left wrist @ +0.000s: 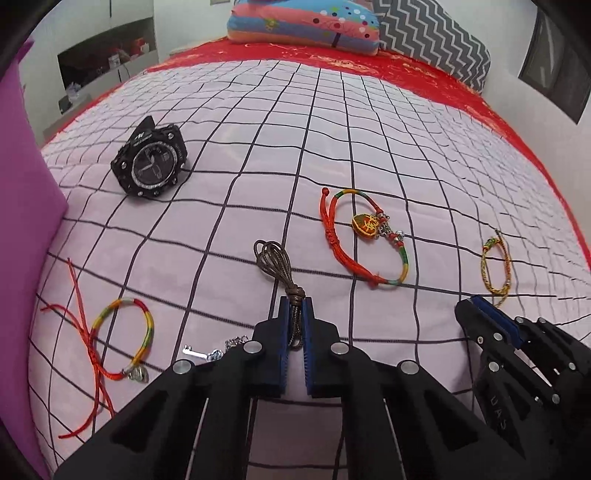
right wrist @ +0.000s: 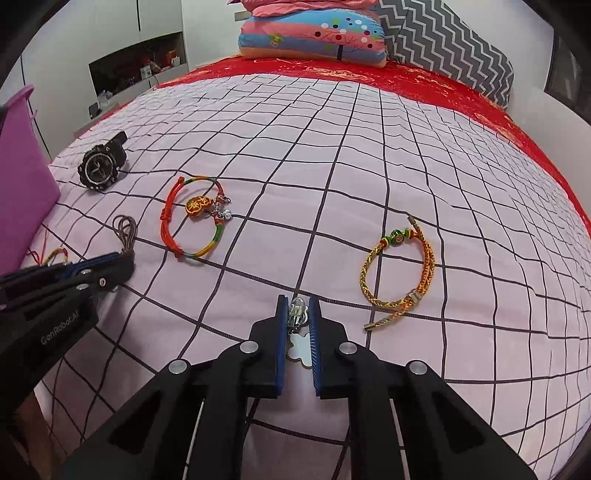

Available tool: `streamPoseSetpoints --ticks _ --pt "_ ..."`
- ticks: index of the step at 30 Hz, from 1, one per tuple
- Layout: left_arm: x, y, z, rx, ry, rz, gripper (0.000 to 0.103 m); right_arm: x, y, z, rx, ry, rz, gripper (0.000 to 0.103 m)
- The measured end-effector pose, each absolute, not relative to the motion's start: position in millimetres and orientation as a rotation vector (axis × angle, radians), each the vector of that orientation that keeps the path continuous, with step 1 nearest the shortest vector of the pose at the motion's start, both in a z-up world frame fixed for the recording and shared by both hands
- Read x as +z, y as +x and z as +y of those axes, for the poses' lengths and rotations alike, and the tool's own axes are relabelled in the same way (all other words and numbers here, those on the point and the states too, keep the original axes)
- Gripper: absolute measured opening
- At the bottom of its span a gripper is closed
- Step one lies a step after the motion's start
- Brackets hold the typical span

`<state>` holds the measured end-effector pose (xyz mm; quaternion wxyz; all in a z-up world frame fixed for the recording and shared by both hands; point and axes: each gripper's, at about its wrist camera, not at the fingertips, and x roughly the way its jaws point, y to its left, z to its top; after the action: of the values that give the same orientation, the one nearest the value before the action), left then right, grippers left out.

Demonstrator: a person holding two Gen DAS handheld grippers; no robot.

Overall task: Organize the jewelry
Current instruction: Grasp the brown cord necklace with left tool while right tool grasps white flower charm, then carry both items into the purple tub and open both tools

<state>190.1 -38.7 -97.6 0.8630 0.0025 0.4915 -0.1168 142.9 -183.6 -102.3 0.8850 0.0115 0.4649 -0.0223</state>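
Note:
My left gripper [left wrist: 295, 306] is shut on a brown cord necklace [left wrist: 275, 260], whose loops lie ahead of the fingertips on the bed; it also shows in the right wrist view [right wrist: 125, 229]. My right gripper [right wrist: 298, 306] is shut on a silver charm [right wrist: 297, 314] with a white tag. On the bed lie a black watch [left wrist: 151, 162], an orange bracelet with a charm [left wrist: 364, 236], a gold braided bracelet [right wrist: 400, 273], and a multicolour bracelet with red strings [left wrist: 125, 336]. A small silver key charm [left wrist: 201, 355] lies left of my left gripper.
A purple box [left wrist: 26, 206] stands at the bed's left edge. Pillows [right wrist: 314, 35] lie at the far end on a red sheet [right wrist: 424, 79]. The pink grid blanket [left wrist: 332, 129] covers the bed. A wall niche [right wrist: 136, 64] is at the far left.

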Motion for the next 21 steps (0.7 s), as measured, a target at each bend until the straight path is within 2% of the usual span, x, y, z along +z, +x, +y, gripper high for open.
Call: streamPoseSetpoints --ticks 13,21 --pt "-83 135 -22 -0.325 -0.036 1.068 0.007 -83 99 -181 0.022 0.112 0.965 0.011" --pt "-56 102 -13 -0.355 -0.07 1.051 0.007 -58 66 -164 0.075 0.124 0.94 0.011"
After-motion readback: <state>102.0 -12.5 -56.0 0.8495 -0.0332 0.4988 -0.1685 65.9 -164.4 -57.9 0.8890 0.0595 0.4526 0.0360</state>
